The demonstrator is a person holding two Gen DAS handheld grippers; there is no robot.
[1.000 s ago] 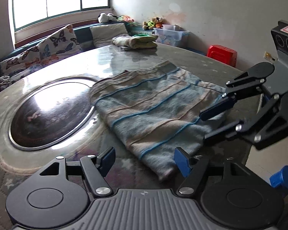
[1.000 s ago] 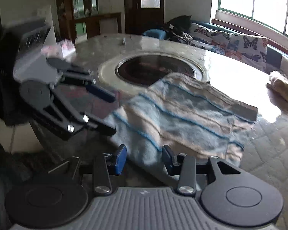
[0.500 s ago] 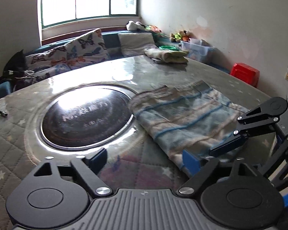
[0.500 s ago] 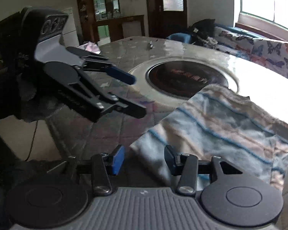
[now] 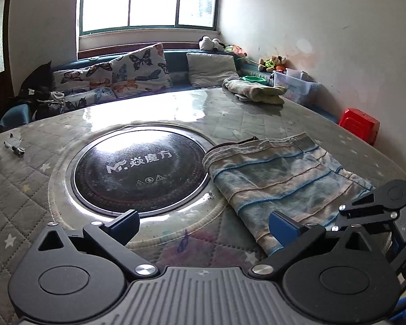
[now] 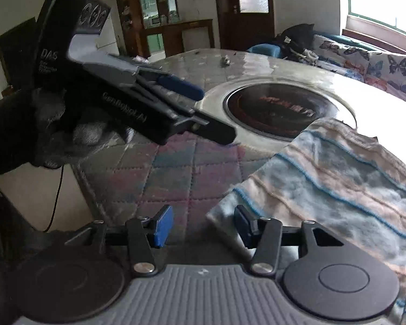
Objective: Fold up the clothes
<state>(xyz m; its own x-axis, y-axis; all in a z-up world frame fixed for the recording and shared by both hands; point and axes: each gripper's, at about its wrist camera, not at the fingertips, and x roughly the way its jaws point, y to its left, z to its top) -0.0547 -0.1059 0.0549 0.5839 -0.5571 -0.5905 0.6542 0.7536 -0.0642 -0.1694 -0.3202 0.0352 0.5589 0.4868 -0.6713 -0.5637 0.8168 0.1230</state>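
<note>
A folded garment (image 5: 284,178) with blue and beige stripes lies flat on the round table (image 5: 27,189), right of the black hob. My left gripper (image 5: 204,226) hovers over the table's near edge with its jaws opening wide and nothing between them; the garment's near edge lies just past its right finger. In the right wrist view the garment (image 6: 324,189) fills the right side. My right gripper (image 6: 203,226) is open and its jaws are opening, with the garment's near corner just ahead of its right finger, not pressed. A gloved hand (image 6: 54,135) holds the left gripper (image 6: 203,111) at upper left.
A black round hob (image 5: 140,168) is set into the table's middle. A pile of folded clothes (image 5: 257,92) sits at the far edge and a small metal item (image 5: 13,147) at the left. Beyond are a cushioned bench (image 5: 138,73), a plastic box (image 5: 297,86) and a red stool (image 5: 360,124).
The left gripper's jaws have spread much wider and it has swung left, away from the garment. The right gripper's jaws have widened a little and it has shifted left along the garment's edge.
</note>
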